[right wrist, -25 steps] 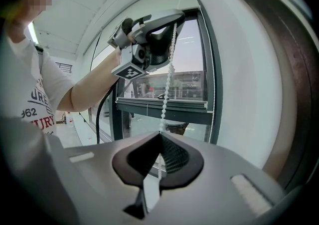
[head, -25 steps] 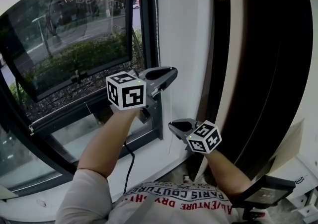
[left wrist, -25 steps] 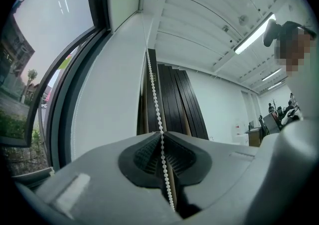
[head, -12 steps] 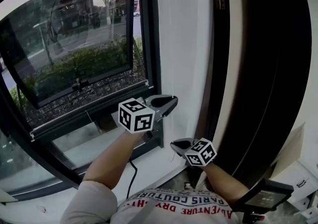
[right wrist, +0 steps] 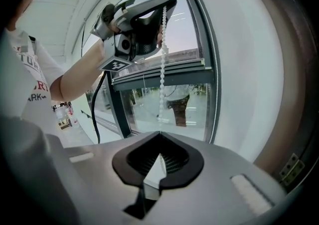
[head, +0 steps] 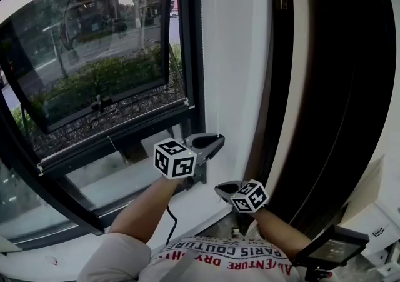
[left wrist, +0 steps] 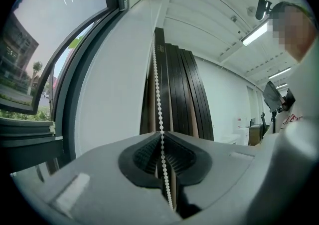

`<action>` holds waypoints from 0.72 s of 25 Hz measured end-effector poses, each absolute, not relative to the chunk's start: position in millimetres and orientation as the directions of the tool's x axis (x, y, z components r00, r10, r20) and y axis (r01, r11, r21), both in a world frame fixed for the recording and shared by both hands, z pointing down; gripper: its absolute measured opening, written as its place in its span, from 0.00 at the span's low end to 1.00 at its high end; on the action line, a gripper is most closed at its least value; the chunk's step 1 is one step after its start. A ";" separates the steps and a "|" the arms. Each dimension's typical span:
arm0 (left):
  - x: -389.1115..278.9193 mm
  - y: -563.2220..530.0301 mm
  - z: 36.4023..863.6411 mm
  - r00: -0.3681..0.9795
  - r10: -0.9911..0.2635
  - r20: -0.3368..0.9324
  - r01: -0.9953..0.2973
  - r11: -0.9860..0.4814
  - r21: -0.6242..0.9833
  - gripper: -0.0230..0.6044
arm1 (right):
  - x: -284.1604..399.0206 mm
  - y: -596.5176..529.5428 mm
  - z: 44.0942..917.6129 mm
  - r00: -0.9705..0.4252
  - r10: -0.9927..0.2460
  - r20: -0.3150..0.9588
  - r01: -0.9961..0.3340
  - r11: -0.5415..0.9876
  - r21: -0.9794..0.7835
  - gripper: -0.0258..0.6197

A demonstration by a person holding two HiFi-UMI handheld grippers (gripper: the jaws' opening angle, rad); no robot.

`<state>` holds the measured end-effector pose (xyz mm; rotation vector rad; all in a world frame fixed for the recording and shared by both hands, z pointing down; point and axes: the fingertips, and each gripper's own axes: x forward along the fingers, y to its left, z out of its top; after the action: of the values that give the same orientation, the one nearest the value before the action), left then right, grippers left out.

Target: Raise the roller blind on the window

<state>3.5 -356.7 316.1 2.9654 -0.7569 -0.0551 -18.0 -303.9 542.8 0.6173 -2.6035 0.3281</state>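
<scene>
The white bead chain [left wrist: 157, 84] of the blind hangs beside the window frame [head: 187, 74]. My left gripper [left wrist: 161, 136] is shut on it, and the beads run through between the ribbed pads and out below. In the head view the left gripper [head: 215, 141] sits above the right gripper [head: 220, 188], both close to the white wall strip. From the right gripper view the bead chain [right wrist: 162, 74] drops from the left gripper [right wrist: 167, 2] straight into my right gripper [right wrist: 159, 134], which is shut on it. The blind fabric itself is not in view.
An open tilted window pane [head: 94, 55] stands at the left above a white sill [head: 187, 206]. Dark vertical curtain panels [head: 337, 87] fill the right side. A black cable [head: 167, 218] trails under my left arm. A black device [head: 331, 246] sits at bottom right.
Both grippers have come down together along the wall, each still shut on the chain, the left one staying above the right.
</scene>
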 end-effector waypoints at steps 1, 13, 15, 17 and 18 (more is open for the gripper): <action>4.7 -354.0 315.0 0.884 -0.467 -0.022 -0.464 -0.882 0.083 0.07 | -17.5 -304.2 542.7 -0.802 -0.369 0.470 -0.474 0.872 -0.125 0.05; -6.9 -363.1 313.8 0.813 -0.580 -0.047 -0.581 -0.814 -0.015 0.19 | 1.7 -330.3 535.5 -0.759 -0.457 0.463 -0.552 0.829 -0.086 0.11; -14.4 -365.2 315.7 0.792 -0.607 -0.065 -0.609 -0.792 -0.027 0.22 | 3.4 -332.2 535.0 -0.751 -0.470 0.464 -0.557 0.828 -0.062 0.18; -22.3 -364.7 320.5 0.779 -0.624 -0.066 -0.626 -0.779 -0.029 0.25 | 5.3 -331.7 533.4 -0.749 -0.477 0.460 -0.559 0.828 -0.052 0.22; -26.6 -364.3 323.8 0.771 -0.634 -0.062 -0.637 -0.771 -0.028 0.25 | 7.2 -331.7 531.7 -0.748 -0.483 0.455 -0.562 0.826 -0.047 0.23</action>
<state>-26.6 -364.3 323.8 3.0007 -1.0775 -0.0774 7.2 -331.7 531.7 0.7774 -2.5779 0.2518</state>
